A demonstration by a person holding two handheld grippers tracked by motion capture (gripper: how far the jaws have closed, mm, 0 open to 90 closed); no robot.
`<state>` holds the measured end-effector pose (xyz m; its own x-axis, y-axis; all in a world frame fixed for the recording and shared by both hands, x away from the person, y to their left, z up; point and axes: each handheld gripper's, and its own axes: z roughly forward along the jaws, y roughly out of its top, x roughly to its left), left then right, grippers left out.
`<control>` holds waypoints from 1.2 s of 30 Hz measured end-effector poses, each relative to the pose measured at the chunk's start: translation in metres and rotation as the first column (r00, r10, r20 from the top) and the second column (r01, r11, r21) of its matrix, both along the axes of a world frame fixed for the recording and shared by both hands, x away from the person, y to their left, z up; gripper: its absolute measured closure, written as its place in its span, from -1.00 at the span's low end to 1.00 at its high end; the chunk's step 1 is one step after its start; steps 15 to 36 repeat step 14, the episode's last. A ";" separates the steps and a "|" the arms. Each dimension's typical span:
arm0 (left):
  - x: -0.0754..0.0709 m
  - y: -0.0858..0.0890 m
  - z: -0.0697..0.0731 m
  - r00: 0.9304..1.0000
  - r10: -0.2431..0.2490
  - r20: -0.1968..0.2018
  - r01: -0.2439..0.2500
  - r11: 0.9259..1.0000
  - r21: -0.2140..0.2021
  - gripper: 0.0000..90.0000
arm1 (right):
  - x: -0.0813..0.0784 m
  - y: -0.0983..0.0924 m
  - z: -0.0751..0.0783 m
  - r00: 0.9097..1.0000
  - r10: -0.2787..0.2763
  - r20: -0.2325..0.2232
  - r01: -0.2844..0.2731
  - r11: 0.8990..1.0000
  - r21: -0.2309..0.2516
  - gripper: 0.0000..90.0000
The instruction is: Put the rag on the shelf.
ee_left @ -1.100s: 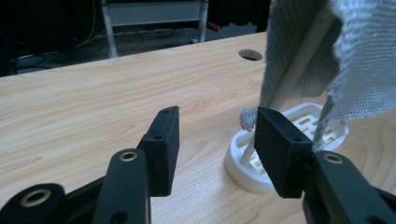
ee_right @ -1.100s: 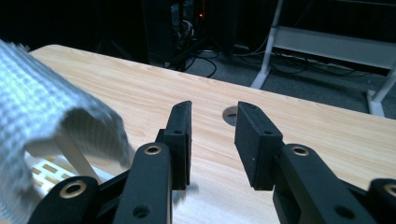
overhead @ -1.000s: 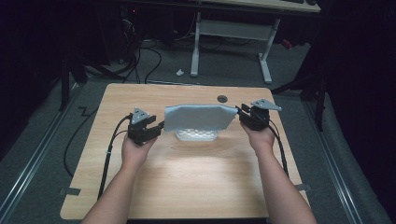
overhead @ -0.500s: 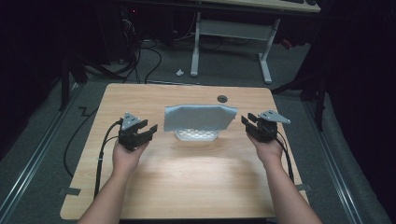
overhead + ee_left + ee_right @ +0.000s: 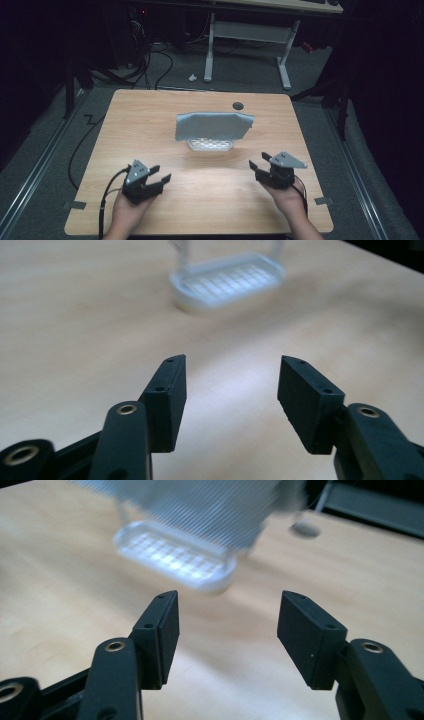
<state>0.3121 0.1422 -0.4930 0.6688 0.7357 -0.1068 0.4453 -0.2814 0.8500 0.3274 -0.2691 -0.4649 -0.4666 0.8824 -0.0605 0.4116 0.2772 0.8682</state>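
Observation:
A grey cloth hangs draped over a clear plastic stand whose white oval base rests at the table's middle. In the left gripper view the base lies ahead, blurred. The cloth and the base show close in the right gripper view. My left gripper is held near the front left of the table, open, nothing between its jaws. My right gripper is at the front right, also open and empty. Both stand well back from the cloth.
The wooden table has a round cable hole behind the cloth. A black cable trails from the left gripper over the front edge. Beyond the table stands a white desk frame on a dark floor with cables.
Both grippers have let go of the cloth's ends and drawn back toward the front edge, the left to the left, the right to the right. The cloth stays draped on its stand.

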 end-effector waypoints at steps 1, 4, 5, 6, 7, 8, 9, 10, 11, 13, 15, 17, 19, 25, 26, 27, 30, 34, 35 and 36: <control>-0.007 -0.003 -0.004 1.000 -0.018 0.000 0.018 1.000 0.014 -0.02 | -0.010 0.005 -0.007 1.000 0.007 -0.016 -0.007 1.000 0.002 -0.09; -0.031 -0.018 -0.019 0.996 -0.083 -0.031 0.084 0.995 0.051 -0.02 | -0.034 0.016 -0.025 0.999 0.011 -0.049 -0.011 1.000 0.006 -0.12; -0.034 -0.023 -0.020 0.994 -0.104 -0.042 0.107 0.992 0.072 -0.02 | -0.043 0.018 -0.033 0.998 0.009 -0.054 -0.009 1.000 0.008 -0.09; -0.036 -0.027 -0.020 0.992 -0.119 -0.035 0.121 0.990 0.076 -0.03 | -0.051 0.019 -0.041 0.998 -0.002 -0.070 0.001 1.000 -0.006 -0.03; -0.036 -0.029 -0.020 0.991 -0.128 -0.025 0.130 0.989 0.073 -0.02 | -0.054 0.021 -0.042 0.996 0.006 -0.093 -0.008 1.000 -0.022 -0.08; -0.036 -0.031 -0.020 0.991 -0.133 -0.022 0.134 0.988 0.077 -0.02 | -0.057 0.021 -0.042 0.996 0.024 -0.080 -0.027 0.999 -0.032 -0.08; -0.034 -0.034 -0.020 0.990 -0.141 -0.026 0.143 0.986 0.086 -0.02 | -0.059 0.021 -0.043 0.998 0.024 -0.064 -0.027 0.999 -0.040 -0.05; -0.033 -0.035 -0.021 0.989 -0.146 -0.031 0.148 0.985 0.088 -0.04 | -0.058 0.021 -0.045 0.997 0.017 -0.073 -0.020 0.999 -0.037 -0.05; -0.032 -0.035 -0.022 0.989 -0.145 -0.035 0.148 0.984 0.096 -0.04 | -0.056 0.021 -0.047 0.996 0.016 -0.088 -0.019 0.999 -0.032 -0.05; -0.029 -0.034 -0.025 0.989 -0.139 -0.047 0.143 0.984 0.105 -0.05 | -0.054 0.023 -0.049 0.996 0.015 -0.090 -0.019 0.999 -0.042 -0.05; -0.028 -0.032 -0.026 0.990 -0.133 -0.051 0.137 0.985 0.102 -0.05 | -0.053 0.023 -0.050 0.996 0.017 -0.089 -0.021 0.998 -0.053 -0.05; -0.028 -0.032 -0.026 0.990 -0.133 -0.051 0.137 0.985 0.102 -0.05 | -0.053 0.023 -0.050 0.996 0.017 -0.089 -0.021 0.998 -0.053 -0.05; -0.028 -0.032 -0.026 0.990 -0.133 -0.051 0.137 0.985 0.102 -0.05 | -0.053 0.023 -0.050 0.996 0.017 -0.089 -0.021 0.998 -0.053 -0.05; -0.028 -0.032 -0.026 0.990 -0.133 -0.051 0.137 0.985 0.102 -0.05 | -0.053 0.023 -0.050 0.996 0.017 -0.089 -0.021 0.998 -0.053 -0.05; -0.028 -0.032 -0.026 0.990 -0.133 -0.051 0.137 0.985 0.102 -0.05 | -0.053 0.023 -0.050 0.996 0.017 -0.089 -0.021 0.998 -0.053 -0.05; -0.028 -0.032 -0.026 0.990 -0.133 -0.051 0.137 0.985 0.102 -0.05 | -0.053 0.023 -0.050 0.996 0.017 -0.089 -0.021 0.998 -0.053 -0.05; -0.028 -0.032 -0.026 0.990 -0.133 -0.051 0.137 0.985 0.102 -0.05 | -0.053 0.023 -0.050 0.996 0.017 -0.089 -0.021 0.998 -0.053 -0.05; -0.028 -0.032 -0.026 0.990 -0.133 -0.051 0.137 0.985 0.102 -0.05 | -0.053 0.023 -0.050 0.996 0.017 -0.089 -0.021 0.998 -0.053 -0.05; -0.028 -0.032 -0.026 0.990 -0.133 -0.051 0.137 0.985 0.102 -0.05 | -0.053 0.023 -0.050 0.996 0.017 -0.089 -0.021 0.998 -0.053 -0.05; -0.028 -0.032 -0.026 0.990 -0.133 -0.051 0.137 0.985 0.102 -0.05 | -0.053 0.023 -0.050 0.996 0.017 -0.089 -0.021 0.998 -0.053 -0.05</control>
